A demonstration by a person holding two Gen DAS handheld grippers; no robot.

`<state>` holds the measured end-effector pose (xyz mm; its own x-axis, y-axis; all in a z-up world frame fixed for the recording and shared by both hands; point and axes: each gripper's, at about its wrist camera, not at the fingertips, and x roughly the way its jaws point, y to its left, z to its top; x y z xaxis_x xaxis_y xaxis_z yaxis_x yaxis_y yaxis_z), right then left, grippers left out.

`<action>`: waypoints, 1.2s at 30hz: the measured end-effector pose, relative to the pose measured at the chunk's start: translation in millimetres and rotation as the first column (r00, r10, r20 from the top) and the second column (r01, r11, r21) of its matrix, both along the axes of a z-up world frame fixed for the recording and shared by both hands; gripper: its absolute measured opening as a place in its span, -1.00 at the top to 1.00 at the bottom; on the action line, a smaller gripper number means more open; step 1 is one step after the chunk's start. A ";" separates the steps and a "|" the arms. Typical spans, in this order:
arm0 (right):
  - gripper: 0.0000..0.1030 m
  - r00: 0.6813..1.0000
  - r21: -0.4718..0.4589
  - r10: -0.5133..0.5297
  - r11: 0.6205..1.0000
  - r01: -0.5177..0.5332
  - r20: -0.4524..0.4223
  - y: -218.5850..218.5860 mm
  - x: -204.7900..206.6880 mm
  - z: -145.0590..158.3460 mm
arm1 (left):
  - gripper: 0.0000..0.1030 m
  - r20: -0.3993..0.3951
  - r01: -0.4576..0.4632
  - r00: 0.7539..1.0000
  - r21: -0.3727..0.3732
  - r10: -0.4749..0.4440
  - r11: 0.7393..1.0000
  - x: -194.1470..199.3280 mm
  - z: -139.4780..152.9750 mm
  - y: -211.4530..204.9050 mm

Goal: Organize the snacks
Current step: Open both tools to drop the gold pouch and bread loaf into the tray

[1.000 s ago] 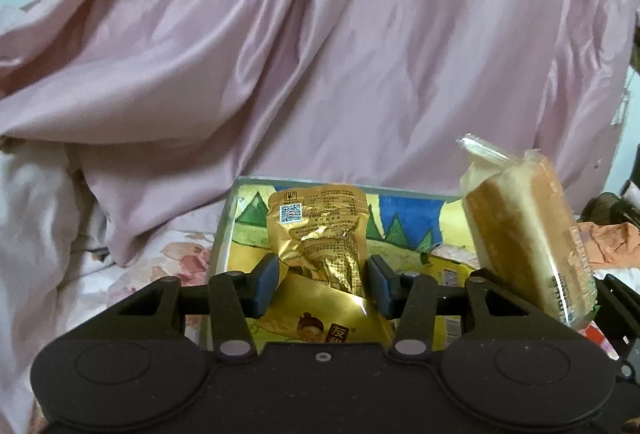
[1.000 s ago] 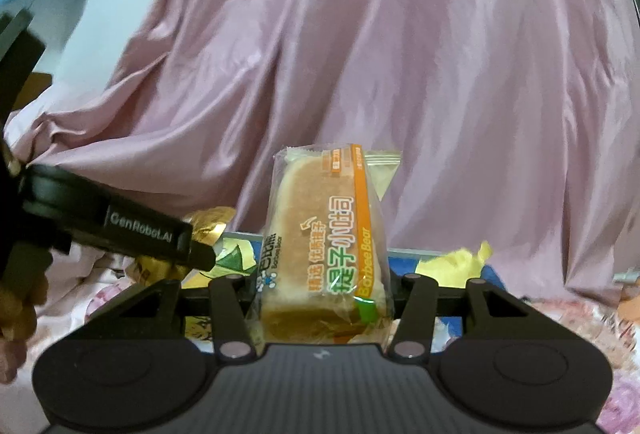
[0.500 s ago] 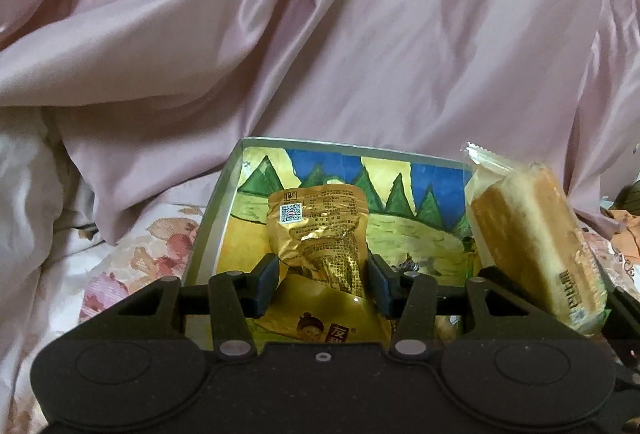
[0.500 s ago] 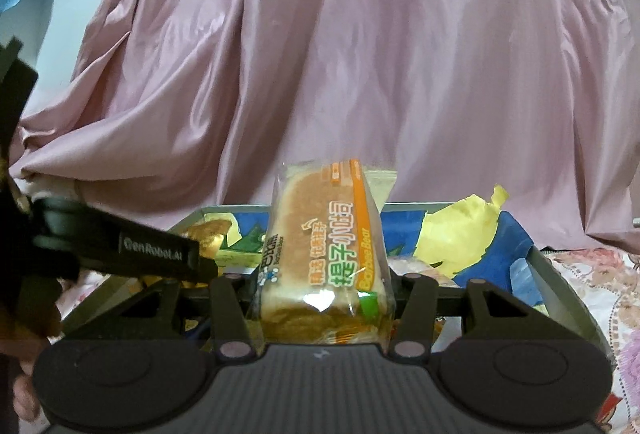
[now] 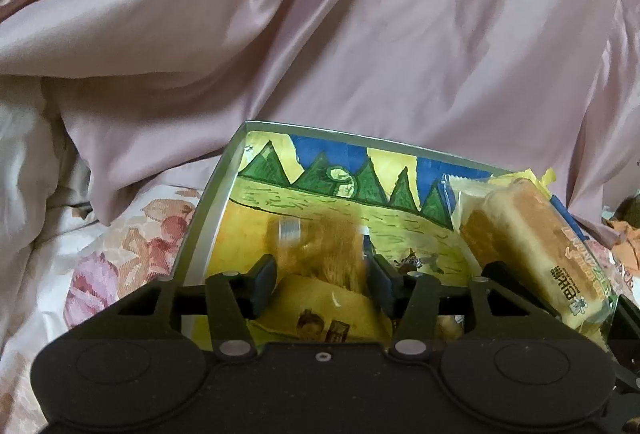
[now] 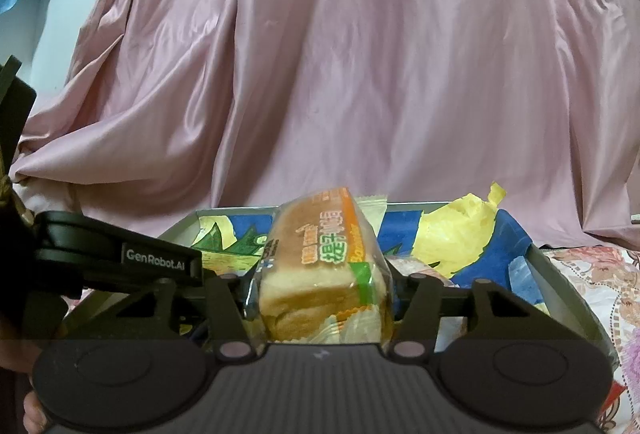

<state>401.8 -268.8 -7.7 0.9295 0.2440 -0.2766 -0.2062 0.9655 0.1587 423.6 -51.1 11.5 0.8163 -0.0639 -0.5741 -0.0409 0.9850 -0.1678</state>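
Note:
A metal tray (image 5: 208, 210) with a painted mountain scene inside lies on the bed. My left gripper (image 5: 320, 278) hangs over its near left part. A gold foil snack packet (image 5: 320, 250), blurred, sits low between its fingers and looks loose. Under it, in the tray, lies a yellow packet (image 5: 320, 310) with a cartoon face. My right gripper (image 6: 322, 290) is shut on a wrapped bread cake (image 6: 320, 266), tipped forward over the tray (image 6: 560, 274). The same bread cake (image 5: 528, 246) shows at the right of the left wrist view.
A pink satin cover (image 5: 360, 34) rises right behind the tray. A floral sheet (image 5: 132, 242) lies to its left and right. Crumpled yellow paper (image 6: 460, 238) sticks up at the tray's far right corner. A hand (image 6: 32, 406) holds the left gripper (image 6: 120, 262).
Both grippers have come down closer over the tray. The gold packet has slid lower between the left fingers and turned blurry. The bread cake has tipped forward and down.

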 end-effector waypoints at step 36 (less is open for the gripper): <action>-0.99 0.988 -0.044 -0.077 0.996 0.083 0.137 0.6 -31.6 27.8 | -0.98 0.113 -0.136 0.982 -0.115 0.149 0.984 -51.9 31.4 30.4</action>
